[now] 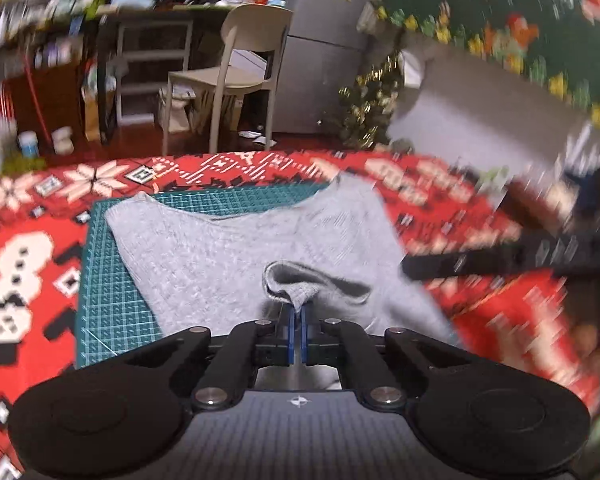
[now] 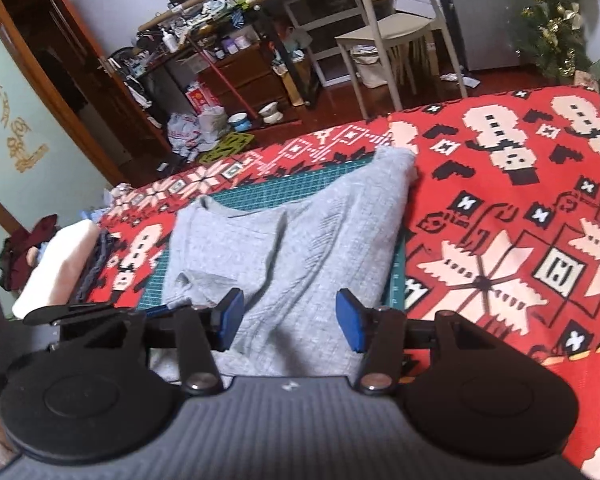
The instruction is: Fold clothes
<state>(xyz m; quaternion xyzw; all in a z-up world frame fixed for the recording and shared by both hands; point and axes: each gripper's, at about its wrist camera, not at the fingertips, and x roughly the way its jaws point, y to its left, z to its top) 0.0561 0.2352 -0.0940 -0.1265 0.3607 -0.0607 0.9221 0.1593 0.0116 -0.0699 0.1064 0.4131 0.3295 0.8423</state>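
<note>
My left hand-held gripper [image 1: 296, 312] pinches a raised fold of the grey sweater [image 1: 236, 248], while my right hand-held gripper [image 2: 290, 316] hovers wide above it.

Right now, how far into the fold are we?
Early to midway. Done: the grey sweater lies on the green cutting mat, one part already folded over its body. In hand: the left gripper pinches a bunched edge. The right gripper is open above the cloth. Left: remaining folds and squaring up.
</note>
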